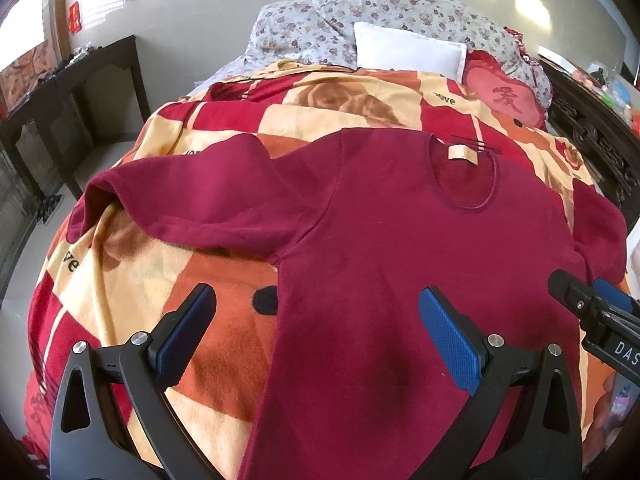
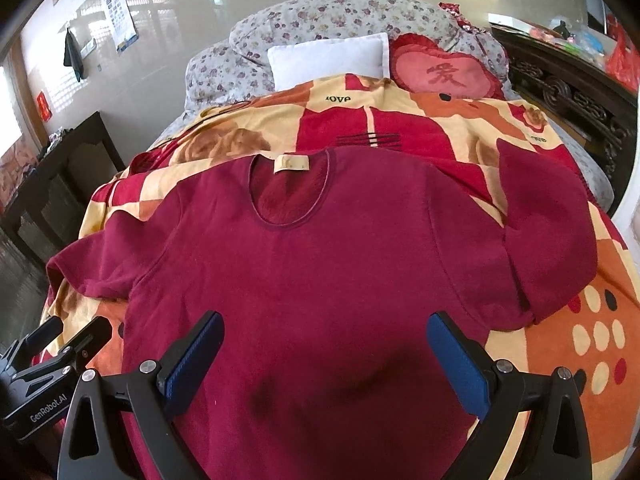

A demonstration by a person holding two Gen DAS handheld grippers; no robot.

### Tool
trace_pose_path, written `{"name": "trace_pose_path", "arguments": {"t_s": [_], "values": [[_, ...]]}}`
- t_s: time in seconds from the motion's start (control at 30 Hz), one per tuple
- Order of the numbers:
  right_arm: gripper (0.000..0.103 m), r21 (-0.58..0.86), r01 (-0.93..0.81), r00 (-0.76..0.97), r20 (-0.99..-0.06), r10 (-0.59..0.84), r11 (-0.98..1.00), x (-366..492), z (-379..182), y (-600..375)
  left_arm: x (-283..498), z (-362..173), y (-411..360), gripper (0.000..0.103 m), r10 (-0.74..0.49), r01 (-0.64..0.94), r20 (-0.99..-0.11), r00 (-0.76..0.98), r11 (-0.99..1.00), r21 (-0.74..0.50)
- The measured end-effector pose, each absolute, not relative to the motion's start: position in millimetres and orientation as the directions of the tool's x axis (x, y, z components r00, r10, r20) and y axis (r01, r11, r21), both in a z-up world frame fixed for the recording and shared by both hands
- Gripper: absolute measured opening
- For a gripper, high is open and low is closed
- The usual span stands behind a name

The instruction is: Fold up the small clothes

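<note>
A dark red long-sleeved top lies spread flat on the bed, neck opening with a beige label pointing away from me. It also shows in the right wrist view. Its left sleeve stretches out to the left, and its right sleeve lies bent at the right. My left gripper is open above the top's lower left side. My right gripper is open above the lower middle of the top. Both are empty.
The bed carries a red, orange and cream blanket. At its head lie a floral quilt, a white pillow and a red heart cushion. A dark wooden table stands left, a carved dark headboard right.
</note>
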State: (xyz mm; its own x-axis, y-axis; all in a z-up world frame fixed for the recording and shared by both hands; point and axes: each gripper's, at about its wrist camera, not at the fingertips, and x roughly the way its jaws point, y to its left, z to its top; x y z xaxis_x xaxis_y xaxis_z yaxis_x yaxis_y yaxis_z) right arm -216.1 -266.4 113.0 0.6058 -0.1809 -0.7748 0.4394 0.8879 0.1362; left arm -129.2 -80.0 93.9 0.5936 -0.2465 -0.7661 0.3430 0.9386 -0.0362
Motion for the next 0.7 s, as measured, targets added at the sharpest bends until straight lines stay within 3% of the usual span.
{"name": "trace_pose_path", "arguments": {"t_s": [0.7], "values": [[0.101, 0.127, 0.430, 0.582, -0.796, -0.166, 0.894, -201.4, 100.1, -263.3, -118.9, 85.5, -78.9, 0.102, -0.240, 0.334, -0.780, 0.578, 0.942, -0.042]]}}
